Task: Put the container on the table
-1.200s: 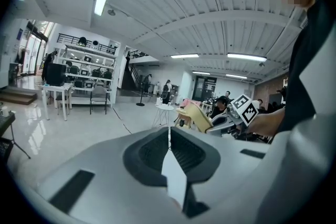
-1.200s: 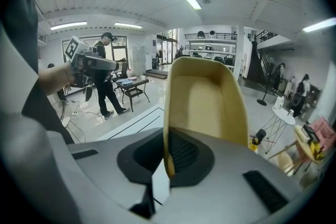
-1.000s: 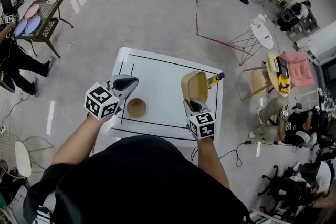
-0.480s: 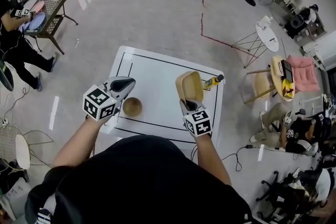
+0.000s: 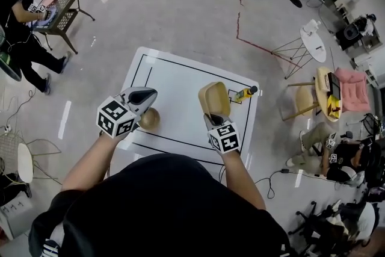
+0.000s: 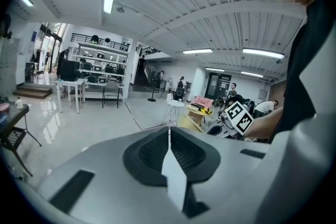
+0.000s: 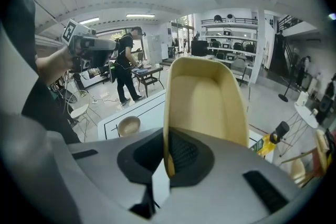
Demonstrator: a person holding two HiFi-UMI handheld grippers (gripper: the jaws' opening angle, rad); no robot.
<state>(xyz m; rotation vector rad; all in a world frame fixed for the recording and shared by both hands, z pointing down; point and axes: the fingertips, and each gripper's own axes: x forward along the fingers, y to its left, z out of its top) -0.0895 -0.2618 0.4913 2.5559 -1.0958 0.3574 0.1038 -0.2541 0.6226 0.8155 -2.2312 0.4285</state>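
White table point(image 5: 180, 78) lies just below the container point(image 5: 214, 99) — pinched by its near rim in the right gripper point(image 5: 211, 118), long axis stretching away from the jaws; left gripper point(image 5: 150, 94) closed on nothing.

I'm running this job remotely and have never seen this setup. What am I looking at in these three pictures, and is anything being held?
There is no robot here. A person holds a two-jaw tool in each hand, and each tool carries a marker cube. The top-down picture comes from a camera on the person's head. The other two cameras ride on the tools and look along their jaws. On the white table lie a round brown bowl and a small yellow and black object. The right tool is shut on the rim of a tan container, held up on edge over the table. The left tool is shut and empty, near the bowl.
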